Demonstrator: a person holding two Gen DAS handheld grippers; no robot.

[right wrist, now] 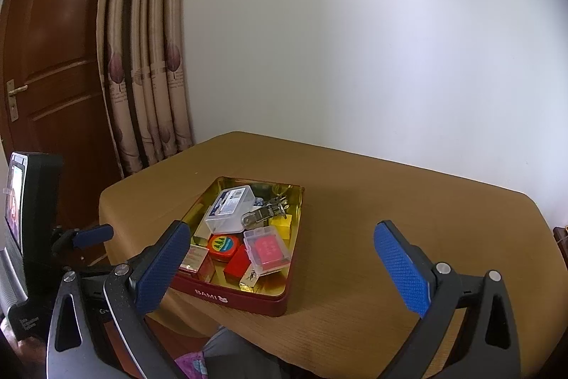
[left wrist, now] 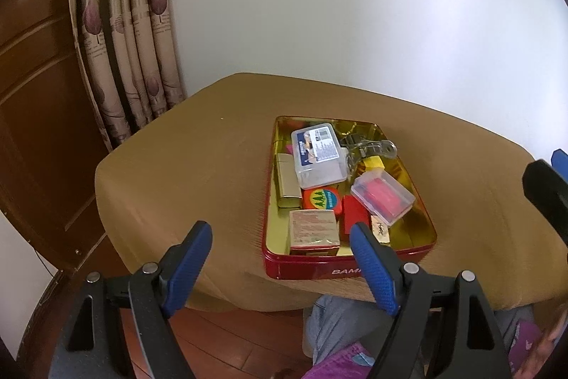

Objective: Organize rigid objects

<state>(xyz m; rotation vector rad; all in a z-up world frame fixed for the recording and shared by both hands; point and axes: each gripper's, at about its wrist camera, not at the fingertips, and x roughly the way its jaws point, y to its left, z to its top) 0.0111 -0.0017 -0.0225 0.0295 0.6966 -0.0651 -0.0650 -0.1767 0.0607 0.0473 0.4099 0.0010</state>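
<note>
Nearest me, the left gripper point(left wrist: 280, 258) and the right gripper point(right wrist: 280, 269) hang off the table's point(left wrist: 170, 173) near edge, above the seated person's lap point(left wrist: 337, 325). Both have their jaws spread wide with nothing between them, probably pulled back so the person can take stock of what is sorted. Everything loose appears gathered in the red tin point(left wrist: 309, 267), which sits close to the near edge; the cloth around it is bare. At the tin's near end lie a tan box point(left wrist: 312, 229), a red block point(left wrist: 355, 212) and a round red tape measure point(left wrist: 323, 199). Further in, a small clear case point(left wrist: 383, 198) with something pink inside, then a bigger clear box point(left wrist: 317, 157) resting on a metal clip point(left wrist: 369, 146).
</note>
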